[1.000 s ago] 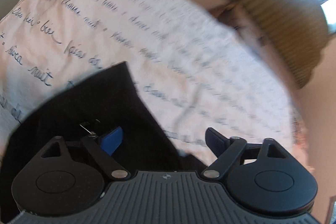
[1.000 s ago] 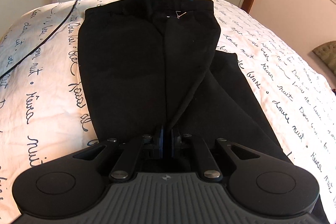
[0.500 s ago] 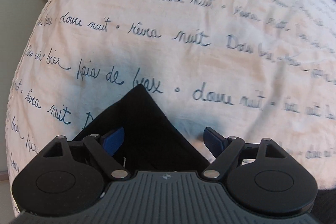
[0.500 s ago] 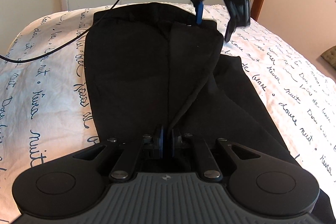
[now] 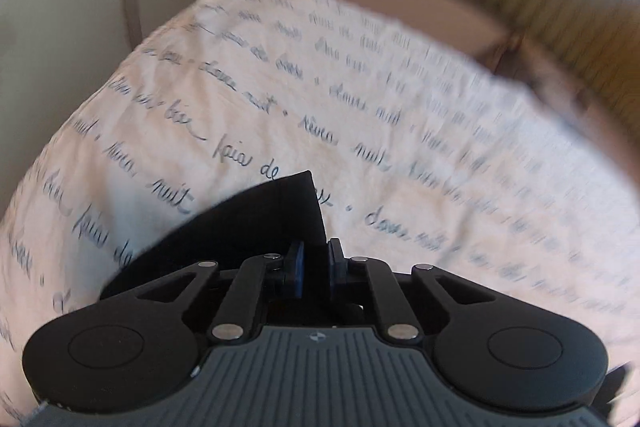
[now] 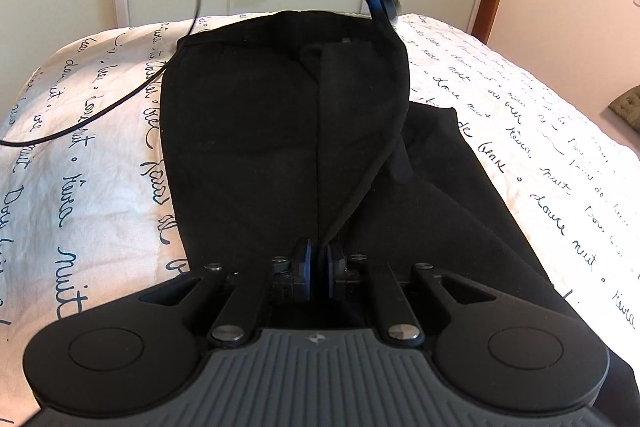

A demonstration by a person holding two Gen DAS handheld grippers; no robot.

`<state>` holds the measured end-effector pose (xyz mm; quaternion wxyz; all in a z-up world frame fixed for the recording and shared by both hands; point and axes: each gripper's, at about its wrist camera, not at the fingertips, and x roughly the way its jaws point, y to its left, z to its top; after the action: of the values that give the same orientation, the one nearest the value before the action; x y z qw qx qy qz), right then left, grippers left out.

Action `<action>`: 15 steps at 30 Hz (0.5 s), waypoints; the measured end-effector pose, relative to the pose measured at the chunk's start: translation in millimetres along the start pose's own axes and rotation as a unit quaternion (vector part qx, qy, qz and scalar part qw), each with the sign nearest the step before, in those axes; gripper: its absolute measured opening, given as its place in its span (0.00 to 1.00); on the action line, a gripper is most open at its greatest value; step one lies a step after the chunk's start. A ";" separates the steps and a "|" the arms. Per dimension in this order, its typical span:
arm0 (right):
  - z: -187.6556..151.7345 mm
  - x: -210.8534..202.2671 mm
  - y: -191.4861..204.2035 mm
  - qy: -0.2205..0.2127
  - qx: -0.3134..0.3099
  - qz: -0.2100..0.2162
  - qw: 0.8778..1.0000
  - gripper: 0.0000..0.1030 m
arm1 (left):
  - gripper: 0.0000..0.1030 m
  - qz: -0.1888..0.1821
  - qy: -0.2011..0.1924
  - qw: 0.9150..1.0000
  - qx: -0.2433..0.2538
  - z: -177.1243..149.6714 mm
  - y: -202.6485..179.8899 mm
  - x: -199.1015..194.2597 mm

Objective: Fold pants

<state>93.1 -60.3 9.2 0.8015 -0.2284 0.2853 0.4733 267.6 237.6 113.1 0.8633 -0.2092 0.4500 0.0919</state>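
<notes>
Black woven cloth pants (image 6: 256,131) lie flat on the bed's white script-printed cover (image 6: 80,155), long axis running away from the right wrist camera, waistband farthest. The left gripper (image 5: 314,265) is closing on a lifted waistband corner. The right gripper (image 6: 319,269) is clenched on a fabric fold.

Matt black cloth is seen in the pants (image 6: 260,131); the bedcover (image 5: 280,99) is creased printed cloth, possibly cotton.

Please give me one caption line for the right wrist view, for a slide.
Right gripper pinches the black pants on the bed cover; left gripper is closing on the lifted waistband corner.
</notes>
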 end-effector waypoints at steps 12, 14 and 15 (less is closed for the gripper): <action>13.9 -0.6 16.0 0.030 -0.050 -0.030 0.998 0.08 | 0.12 -0.049 -0.024 0.968 -0.246 -171.4 191.4 -69.0; 18.0 -4.1 21.6 0.035 -0.065 -0.037 0.997 0.08 | 0.11 -0.055 -0.033 0.967 -0.246 -171.8 195.7 -72.8; 20.7 -6.8 23.3 0.034 -0.071 -0.042 0.996 0.08 | 0.09 -0.051 -0.039 0.969 -0.237 -167.9 192.7 -75.7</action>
<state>74.8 -40.9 26.7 0.7922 -0.3122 0.2687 0.4503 33.0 337.8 35.9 0.8097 -0.4265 0.3700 0.1599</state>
